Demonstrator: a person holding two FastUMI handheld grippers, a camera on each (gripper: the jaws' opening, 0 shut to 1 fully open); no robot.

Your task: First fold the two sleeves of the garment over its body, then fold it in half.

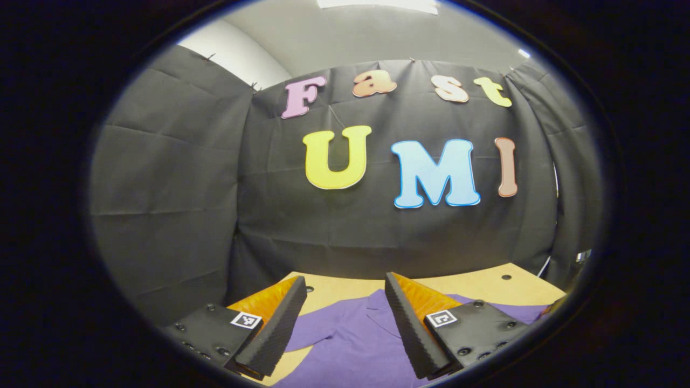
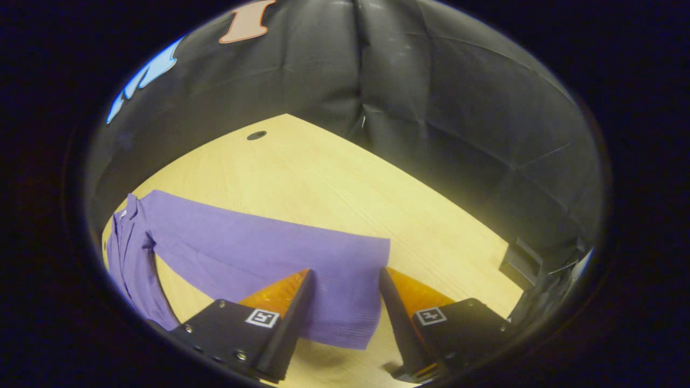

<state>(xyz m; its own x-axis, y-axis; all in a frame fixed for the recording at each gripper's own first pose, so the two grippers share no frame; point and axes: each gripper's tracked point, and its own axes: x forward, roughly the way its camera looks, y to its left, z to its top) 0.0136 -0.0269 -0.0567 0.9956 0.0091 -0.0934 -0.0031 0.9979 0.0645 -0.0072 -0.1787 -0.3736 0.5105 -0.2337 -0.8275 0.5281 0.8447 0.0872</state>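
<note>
- Two grippers are in your hands, and both have their jaws spread apart with nothing between the fingers.
- Your left gripper (image 1: 345, 323) is held above the table (image 1: 485, 288) and looks forward at the black cloth wall (image 1: 334, 226). In the left gripper view its two fingers stand wide apart, and the purple garment (image 1: 350, 345) lies below and between them, flat on the wood.
- You can see the collar (image 1: 377, 307) of the garment between the two finger tips in this view, pointing toward the wall. One part of the purple cloth reaches out to the left under the left finger, and another part goes to the right behind the right finger.
- Your right gripper (image 2: 345, 318) is tilted down toward the table (image 2: 334, 178). Its jaws are released too, and they do not touch the cloth as far as I can tell.
- In the right gripper view a long sleeve (image 2: 269, 253) of the garment lies stretched out flat on the table, and its cuff end (image 2: 361, 302) is just between and under the two fingers.
- The body of the garment (image 2: 126, 253) is at the left edge of this view, where the sleeve joins it. The sleeve is not yet folded over the body.
- A small dark hole (image 2: 256, 135) is in the table top, well apart from the garment, near the wall.
- A dark box-like thing (image 2: 520, 264) stands at the right edge of the table; I cannot tell what it is.
</note>
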